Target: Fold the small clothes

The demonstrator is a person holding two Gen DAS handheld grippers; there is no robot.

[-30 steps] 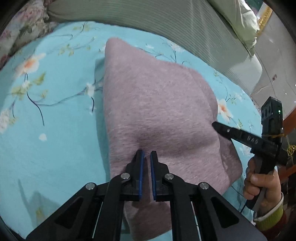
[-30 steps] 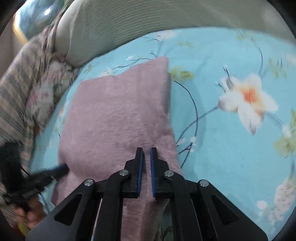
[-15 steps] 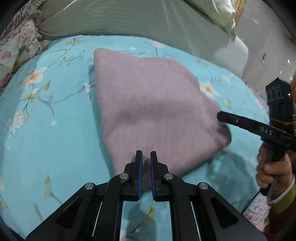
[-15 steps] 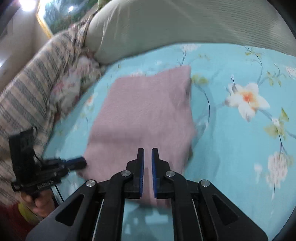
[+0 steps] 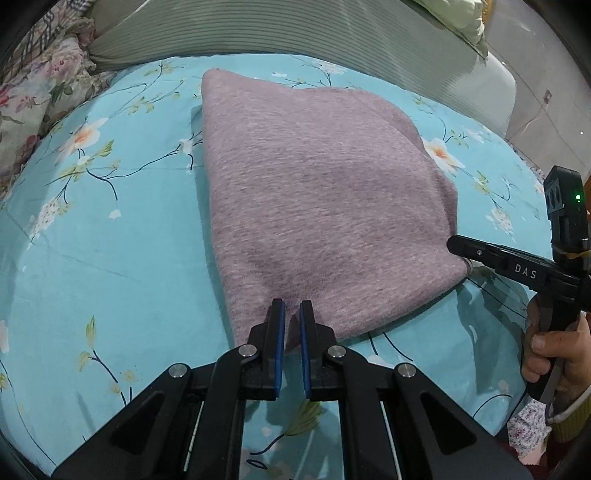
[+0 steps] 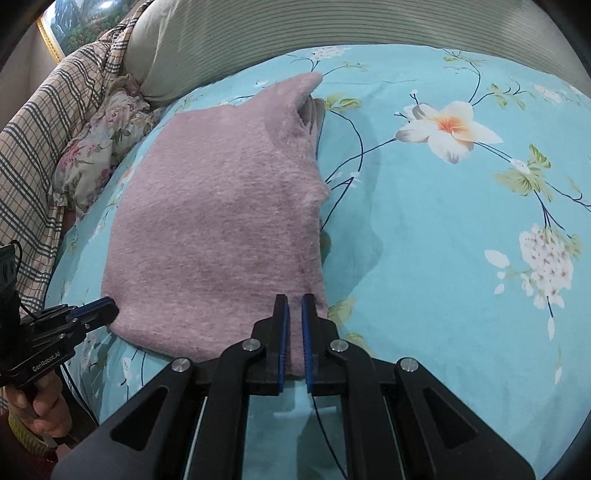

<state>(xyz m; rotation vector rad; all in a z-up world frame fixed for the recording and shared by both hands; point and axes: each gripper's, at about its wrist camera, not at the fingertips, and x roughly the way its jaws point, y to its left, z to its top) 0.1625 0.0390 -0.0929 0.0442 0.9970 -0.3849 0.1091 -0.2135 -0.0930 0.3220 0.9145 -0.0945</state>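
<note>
A folded mauve fuzzy garment lies flat on the turquoise floral bedsheet; it also shows in the right wrist view. My left gripper hovers at the garment's near edge, jaws nearly together with a narrow gap, holding nothing. My right gripper sits over the garment's near right corner, jaws likewise nearly together and empty. The right gripper shows at the right in the left wrist view, and the left gripper at the lower left in the right wrist view.
A ribbed grey-green cushion runs along the far side of the bed. Floral fabric and a plaid cloth lie at the left. The bed edge drops off near both hands.
Both grippers have pulled back and up from the garment, which now lies farther away and flatter. The jaws have stayed nearly closed.
</note>
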